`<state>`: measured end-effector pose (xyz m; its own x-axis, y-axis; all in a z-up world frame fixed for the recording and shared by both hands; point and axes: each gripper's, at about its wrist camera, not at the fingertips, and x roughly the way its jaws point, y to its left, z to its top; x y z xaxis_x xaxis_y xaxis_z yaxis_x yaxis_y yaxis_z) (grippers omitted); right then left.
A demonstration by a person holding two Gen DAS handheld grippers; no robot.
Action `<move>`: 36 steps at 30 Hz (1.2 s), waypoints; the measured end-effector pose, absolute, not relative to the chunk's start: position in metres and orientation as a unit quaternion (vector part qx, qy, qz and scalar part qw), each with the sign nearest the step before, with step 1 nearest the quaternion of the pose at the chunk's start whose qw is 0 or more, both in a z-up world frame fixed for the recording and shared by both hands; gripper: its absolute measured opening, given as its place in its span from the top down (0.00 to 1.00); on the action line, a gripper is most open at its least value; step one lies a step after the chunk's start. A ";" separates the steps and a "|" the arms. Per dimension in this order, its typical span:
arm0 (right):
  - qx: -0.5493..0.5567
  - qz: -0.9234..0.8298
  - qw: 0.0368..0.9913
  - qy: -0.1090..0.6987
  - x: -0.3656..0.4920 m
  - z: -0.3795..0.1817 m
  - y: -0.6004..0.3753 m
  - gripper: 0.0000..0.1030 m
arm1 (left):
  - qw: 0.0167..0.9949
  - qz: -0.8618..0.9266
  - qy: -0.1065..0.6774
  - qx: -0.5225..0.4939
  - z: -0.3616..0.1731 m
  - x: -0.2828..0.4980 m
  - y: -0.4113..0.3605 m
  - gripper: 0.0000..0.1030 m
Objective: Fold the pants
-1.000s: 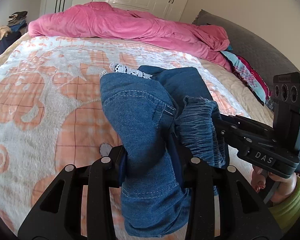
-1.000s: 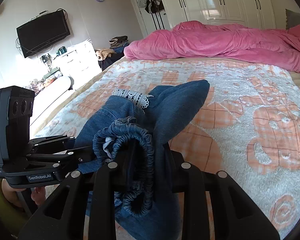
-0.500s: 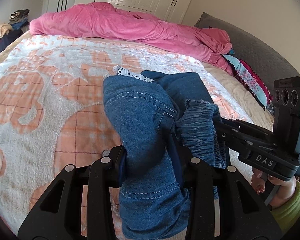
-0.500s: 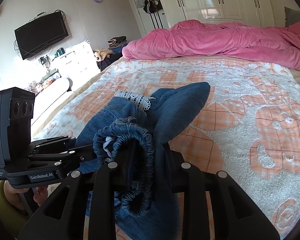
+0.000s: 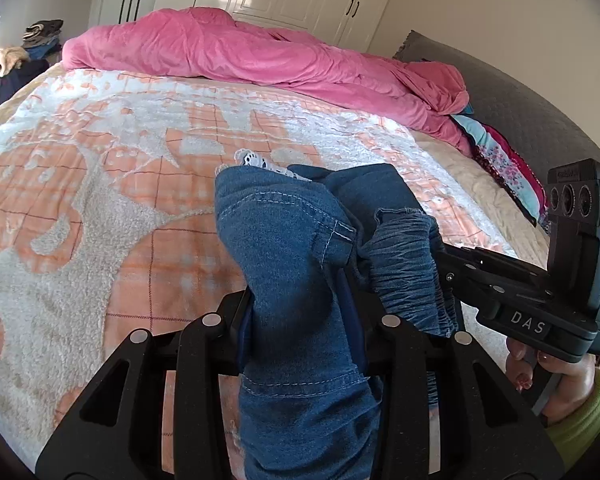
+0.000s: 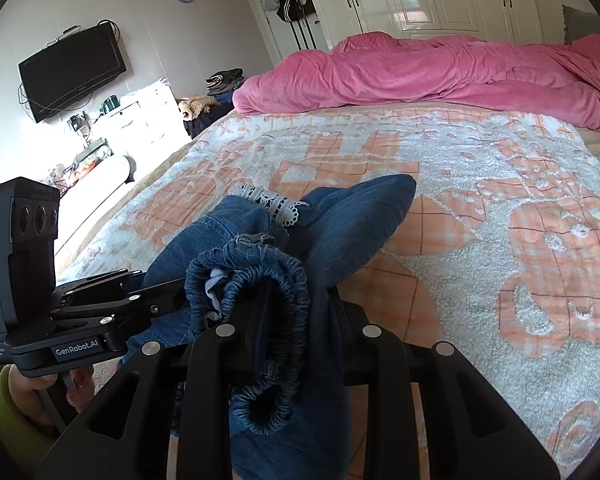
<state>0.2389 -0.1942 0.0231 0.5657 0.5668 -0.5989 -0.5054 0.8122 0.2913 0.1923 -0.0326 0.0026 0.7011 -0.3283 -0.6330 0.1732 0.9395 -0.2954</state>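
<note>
Blue denim pants (image 5: 284, 248) with a white lace trim (image 5: 268, 165) are held bunched above the bed. My left gripper (image 5: 300, 320) is shut on a thick fold of denim that spills over its jaws. The right gripper (image 6: 284, 320) is shut on the gathered elastic waistband (image 6: 276, 280) beside it. Each gripper shows in the other's view: the right one (image 5: 460, 280) at the right, the left one (image 6: 148, 296) at the left. The far end of the pants (image 6: 380, 196) rests on the bedspread.
An orange-and-white fleece bedspread (image 5: 100, 200) covers the bed. A pink duvet (image 5: 260, 56) lies heaped along the far side, with patterned pillows (image 5: 504, 164) and a grey headboard at the right. White wardrobes, a wall TV (image 6: 72, 72) and a white dresser stand beyond.
</note>
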 end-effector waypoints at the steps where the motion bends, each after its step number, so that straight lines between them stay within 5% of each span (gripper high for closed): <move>1: 0.044 0.303 0.883 0.355 0.240 0.022 -0.194 0.76 | 0.916 -0.135 0.362 -0.108 0.001 0.193 -0.032 0.72; 10: 0.040 0.271 0.878 0.393 0.254 -0.004 -0.200 0.74 | 0.910 -0.117 0.383 -0.104 -0.019 0.200 -0.029 0.70; 20: 0.024 0.217 0.874 0.435 0.262 -0.028 -0.209 0.42 | 0.899 -0.103 0.413 -0.101 -0.039 0.205 -0.028 0.49; 36: 0.021 0.195 0.880 0.433 0.259 -0.031 -0.213 0.30 | 0.897 -0.100 0.417 -0.109 -0.042 0.205 -0.025 0.38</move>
<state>0.2590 -0.2126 -0.0312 0.5494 0.3614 -0.7534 -0.3254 0.9230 0.2054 0.2049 -0.0250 -0.0417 0.6315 -0.2705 -0.7266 0.0880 0.9561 -0.2795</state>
